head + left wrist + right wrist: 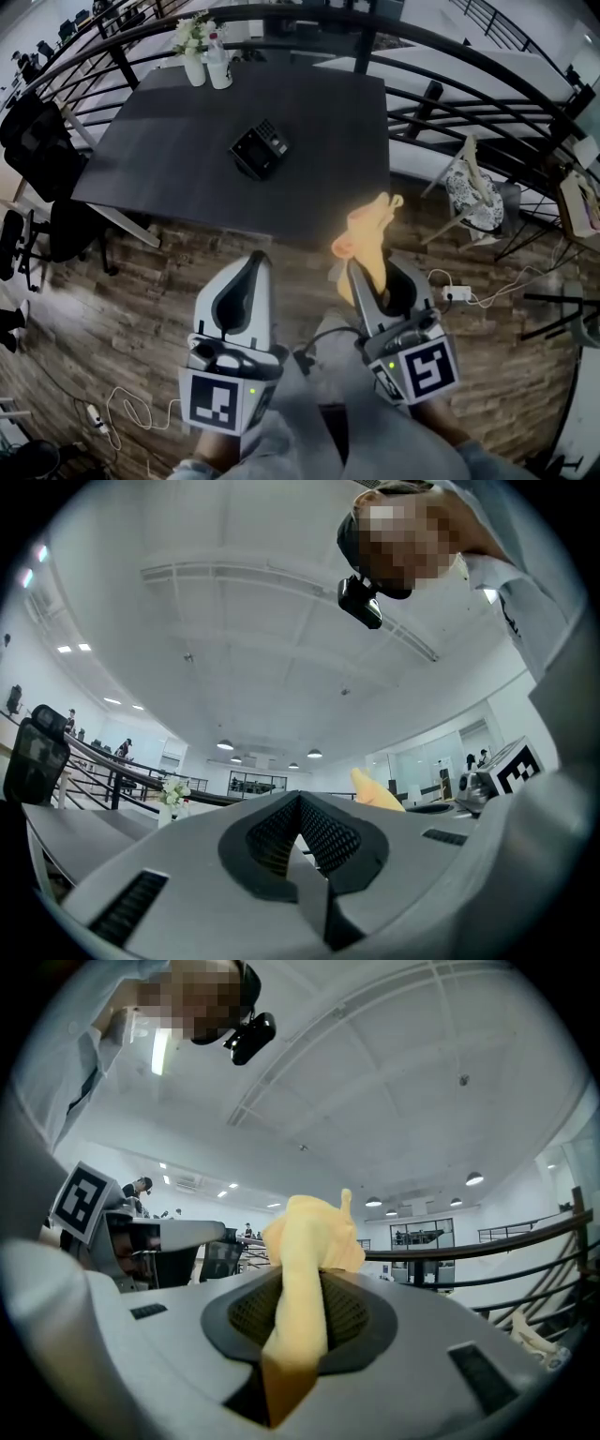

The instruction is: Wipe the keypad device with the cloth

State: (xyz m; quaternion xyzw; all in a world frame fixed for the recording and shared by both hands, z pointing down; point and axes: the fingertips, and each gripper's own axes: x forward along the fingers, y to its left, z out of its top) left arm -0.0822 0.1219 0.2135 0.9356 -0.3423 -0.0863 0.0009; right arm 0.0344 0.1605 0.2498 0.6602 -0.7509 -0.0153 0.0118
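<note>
The right gripper (pixel 359 274) is clamped tight on the yellow cloth (pixel 367 234). The keypad device (pixel 260 148) sits on the dark table (pixel 159 150), well ahead of both grippers. The left gripper (pixel 255 265) has its jaws pressed together, holding nothing.

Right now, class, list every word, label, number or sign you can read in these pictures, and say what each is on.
No text can be read in any view.
On the keypad device, the keys and screen are too small to read.
On the left gripper and right gripper, the cubes carry black-and-white square patterns, no letters or digits.
On the yellow cloth, no print shows.
</note>
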